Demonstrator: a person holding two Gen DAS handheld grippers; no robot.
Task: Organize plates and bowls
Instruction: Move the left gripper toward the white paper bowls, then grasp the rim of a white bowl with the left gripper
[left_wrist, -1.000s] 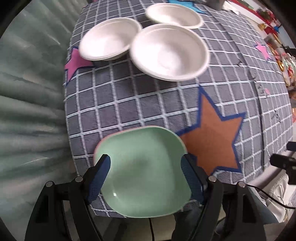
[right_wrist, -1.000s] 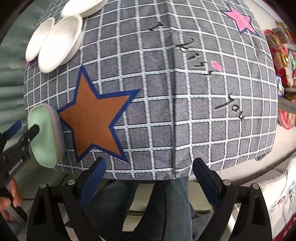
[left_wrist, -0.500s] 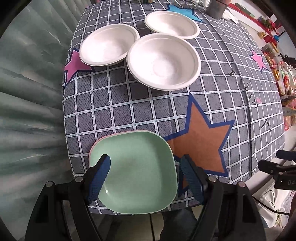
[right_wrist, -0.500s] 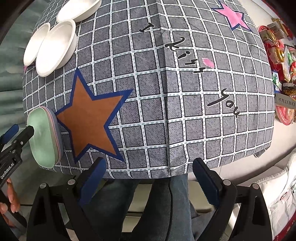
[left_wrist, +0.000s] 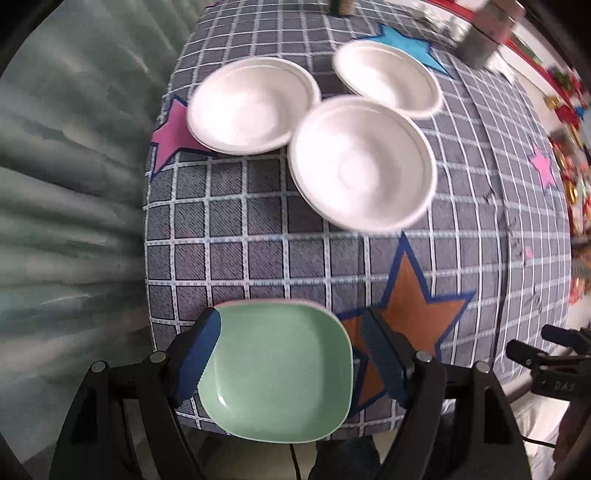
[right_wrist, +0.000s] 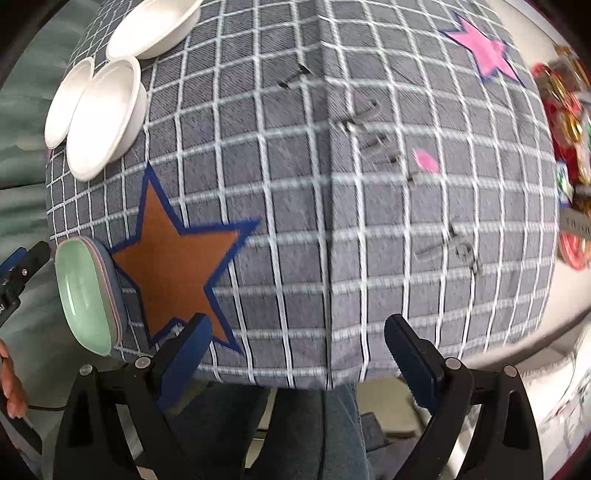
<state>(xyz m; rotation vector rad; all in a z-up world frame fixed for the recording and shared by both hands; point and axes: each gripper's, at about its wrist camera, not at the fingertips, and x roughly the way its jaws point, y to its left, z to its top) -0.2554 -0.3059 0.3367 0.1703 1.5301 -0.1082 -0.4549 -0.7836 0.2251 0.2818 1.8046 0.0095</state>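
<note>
A green square plate (left_wrist: 277, 369) lies on top of a pink plate at the table's near left corner; it also shows edge-on in the right wrist view (right_wrist: 86, 295). My left gripper (left_wrist: 291, 358) is open, its blue fingers either side of the green plate, above it. Three white bowls (left_wrist: 362, 162) (left_wrist: 253, 105) (left_wrist: 388, 77) sit at the far left of the table, separate; they also show in the right wrist view (right_wrist: 105, 118). My right gripper (right_wrist: 295, 354) is open and empty over the table's front edge.
The table carries a grey checked cloth (right_wrist: 369, 221) with an orange star (right_wrist: 177, 266) beside the plates. A grey container (left_wrist: 484, 40) stands at the far edge. Red and gold items (right_wrist: 569, 155) lie to the right. A green curtain (left_wrist: 66, 184) hangs on the left.
My left gripper has moved forward and lower toward the plates and bowls, after having drawn back. The right gripper has moved closer to the table. No plate or bowl has moved.
</note>
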